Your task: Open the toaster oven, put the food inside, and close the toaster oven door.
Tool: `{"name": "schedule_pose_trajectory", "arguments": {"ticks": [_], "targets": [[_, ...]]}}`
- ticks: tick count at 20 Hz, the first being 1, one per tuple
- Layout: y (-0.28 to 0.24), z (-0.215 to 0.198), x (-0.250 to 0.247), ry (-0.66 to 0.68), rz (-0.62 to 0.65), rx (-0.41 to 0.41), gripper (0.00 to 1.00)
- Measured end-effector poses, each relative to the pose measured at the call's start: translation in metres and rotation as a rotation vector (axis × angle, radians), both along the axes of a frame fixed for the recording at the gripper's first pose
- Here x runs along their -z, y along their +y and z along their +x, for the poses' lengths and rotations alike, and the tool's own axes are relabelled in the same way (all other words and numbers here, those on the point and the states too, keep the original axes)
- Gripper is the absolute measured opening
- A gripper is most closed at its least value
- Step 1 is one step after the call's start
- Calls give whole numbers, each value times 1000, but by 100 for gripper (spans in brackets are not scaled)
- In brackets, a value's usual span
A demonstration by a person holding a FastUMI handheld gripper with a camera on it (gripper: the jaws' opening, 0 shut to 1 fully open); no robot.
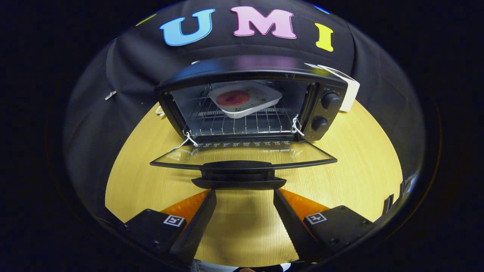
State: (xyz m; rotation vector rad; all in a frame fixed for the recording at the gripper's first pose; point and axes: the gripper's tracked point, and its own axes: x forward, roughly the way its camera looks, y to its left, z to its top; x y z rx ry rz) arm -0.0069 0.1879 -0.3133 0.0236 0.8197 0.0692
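— What is your gripper doing right now?

— My gripper (245, 194) is spread wide and has hold of nothing. Bare table (359, 158) shows between the two fingers. The fingertips (209, 196) sit just short of the door handle (238, 177), one under each end of it; whether they touch it I cannot tell.

— And the toaster oven?

— The toaster oven (249, 100) stands toward the far edge of the table, ahead of me, against the booth's black cloth wall. Its glass door (242, 153) is folded all the way down, lying roughly flat above the table with the handle at its near edge, pointing at me.

— Where is the food?

— Inside. A white tray (245, 99) rests on the wire rack (234, 121), set toward the back of the cavity and turned a little askew. A round reddish piece of food (233, 98) lies in it.

— Anything else around?

— Two black knobs (325, 111) stacked on the panel at the oven's right side. White cords (297, 126) are tied at both lower front corners of the oven opening, by the door hinges. A white box-like thing (349, 90) sits behind the oven's right corner. The door handle is the one thing between my fingers and the oven opening.
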Motion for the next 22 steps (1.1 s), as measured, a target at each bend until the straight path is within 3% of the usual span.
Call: {"name": "schedule_pose_trajectory", "arguments": {"ticks": [11,16,22], "targets": [[-3,51,-116,-366,-22,-75,99],[-25,43,-179,-528,-54,-136,100],[-78,20,-262,-700,-56,-95,100]]}}
